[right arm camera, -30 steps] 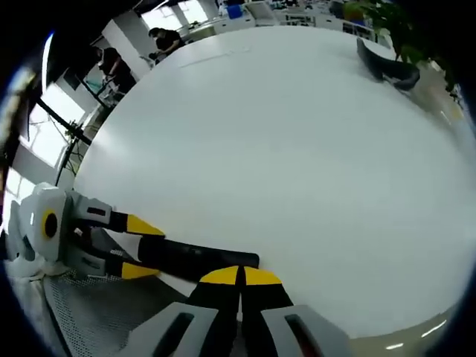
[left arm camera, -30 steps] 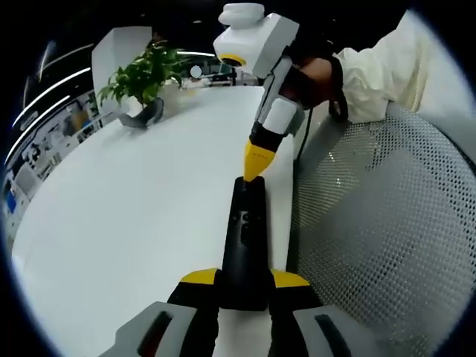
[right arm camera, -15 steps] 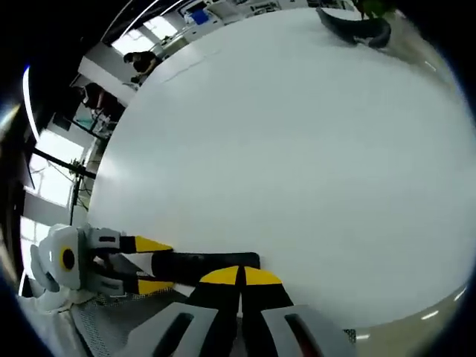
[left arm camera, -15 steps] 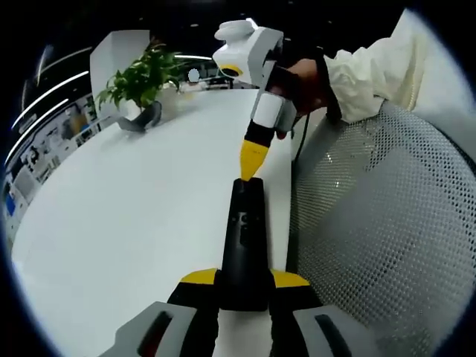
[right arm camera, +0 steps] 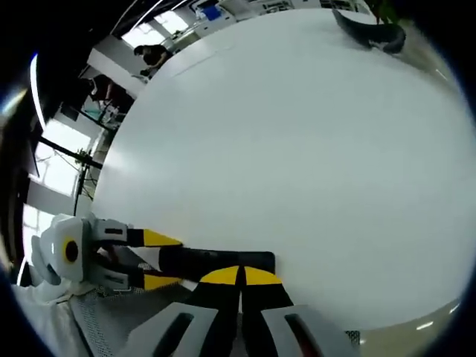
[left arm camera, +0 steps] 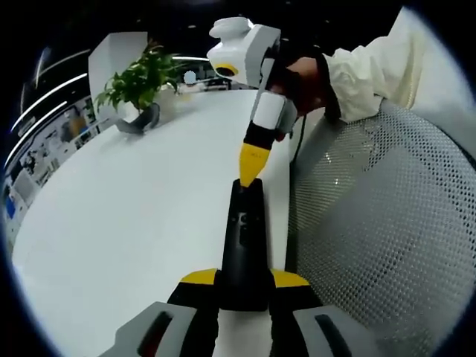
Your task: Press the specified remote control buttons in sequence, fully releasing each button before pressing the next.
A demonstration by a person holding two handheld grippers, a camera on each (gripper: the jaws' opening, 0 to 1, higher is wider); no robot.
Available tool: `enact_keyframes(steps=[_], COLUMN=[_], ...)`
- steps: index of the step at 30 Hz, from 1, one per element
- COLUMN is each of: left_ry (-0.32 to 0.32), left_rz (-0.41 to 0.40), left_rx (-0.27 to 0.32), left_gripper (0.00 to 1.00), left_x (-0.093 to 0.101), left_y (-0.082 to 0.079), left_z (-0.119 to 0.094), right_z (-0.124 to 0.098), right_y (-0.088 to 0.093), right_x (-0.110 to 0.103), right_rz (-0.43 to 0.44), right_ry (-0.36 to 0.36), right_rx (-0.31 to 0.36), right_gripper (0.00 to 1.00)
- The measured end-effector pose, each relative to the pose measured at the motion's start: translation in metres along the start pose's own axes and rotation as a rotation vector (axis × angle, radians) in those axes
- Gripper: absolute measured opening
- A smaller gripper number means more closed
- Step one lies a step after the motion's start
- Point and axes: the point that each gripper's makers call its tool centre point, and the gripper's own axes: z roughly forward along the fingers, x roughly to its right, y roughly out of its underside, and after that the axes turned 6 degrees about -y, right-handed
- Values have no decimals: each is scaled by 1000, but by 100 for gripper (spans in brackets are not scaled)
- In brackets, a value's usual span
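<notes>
Pressing underway: left tool [left arm camera: 244, 286] clamped on remote [left arm camera: 244, 245]; right tool [left arm camera: 250, 175], jaws together, tip on remote's 12 o'clock end above surface [left arm camera: 134, 216]. Sequence progress unknowable.

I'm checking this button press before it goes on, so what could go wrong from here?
1. The black slim remote control lies near the white table's edge by the mesh chair; a hard push could slide it off.
2. The right gripper, jaws together, meets only the remote's far end, so it might skid.
3. The left gripper clamps just the near end, so the remote could pivot.
</notes>
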Motion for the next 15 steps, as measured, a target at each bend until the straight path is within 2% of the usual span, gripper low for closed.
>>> enact_keyframes(steps=[9, 15], left_ry=[-2, 0], left_rz=[-9, -8], left_rx=[-1, 1], left_gripper=[24, 25], left_x=[0, 0], left_y=[0, 0], left_z=[0, 1], right_z=[1, -1], right_y=[-1, 0], right_x=[2, 0], right_rz=[14, -9], right_ry=[-5, 6], right_rx=[0, -4], right_gripper=[0, 0])
